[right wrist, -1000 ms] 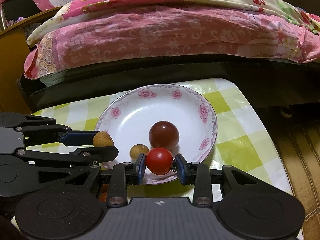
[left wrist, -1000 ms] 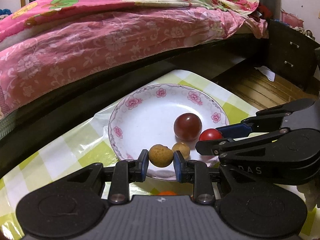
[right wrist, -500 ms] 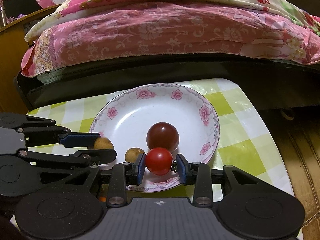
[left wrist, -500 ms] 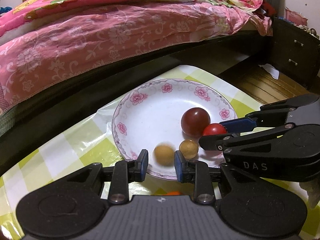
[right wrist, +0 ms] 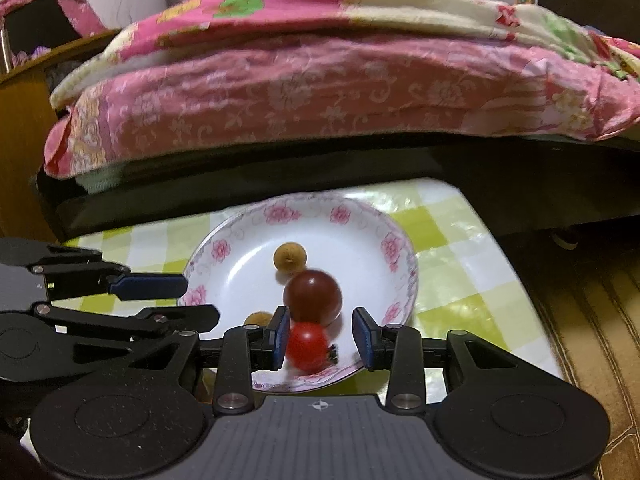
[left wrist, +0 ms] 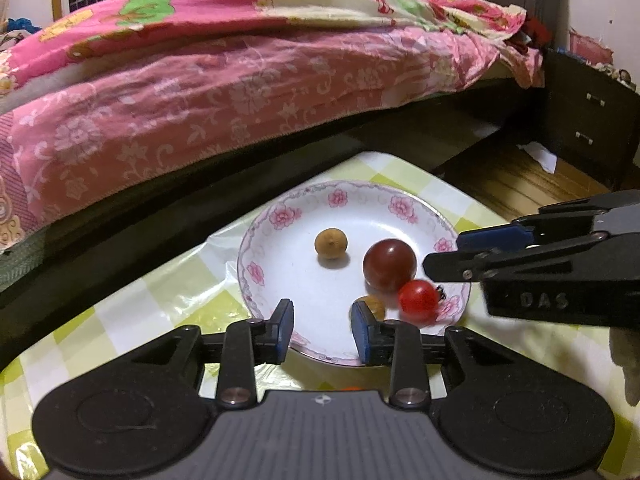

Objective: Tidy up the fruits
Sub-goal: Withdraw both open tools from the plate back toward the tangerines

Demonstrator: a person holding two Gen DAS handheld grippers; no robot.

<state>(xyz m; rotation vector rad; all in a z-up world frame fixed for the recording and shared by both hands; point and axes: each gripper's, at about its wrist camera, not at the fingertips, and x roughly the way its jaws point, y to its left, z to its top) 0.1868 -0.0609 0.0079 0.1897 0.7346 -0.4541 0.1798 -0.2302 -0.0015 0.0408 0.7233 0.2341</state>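
Observation:
A white plate with pink flowers (left wrist: 280,264) (right wrist: 360,240) sits on the checked tablecloth. On it lie a tan longan (left wrist: 330,243) (right wrist: 290,256), a dark red plum (left wrist: 389,265) (right wrist: 312,294), a second longan (left wrist: 372,306) (right wrist: 258,318) and a bright red cherry tomato (left wrist: 418,301) (right wrist: 307,345). My left gripper (left wrist: 322,330) is open and empty over the plate's near rim. My right gripper (right wrist: 323,340) is open; the tomato lies between its jaws, against the left pad, blurred.
A bed with a pink floral quilt (left wrist: 240,80) runs behind the table. A dark nightstand (left wrist: 592,128) stands at the right, on a wooden floor (right wrist: 592,320). The green and white checked tablecloth (right wrist: 460,256) ends close to the plate on the right.
My left gripper opened and let the longan go; it rolled to the plate's middle. My right gripper opened and released the cherry tomato onto the plate. Both grippers drew back a little.

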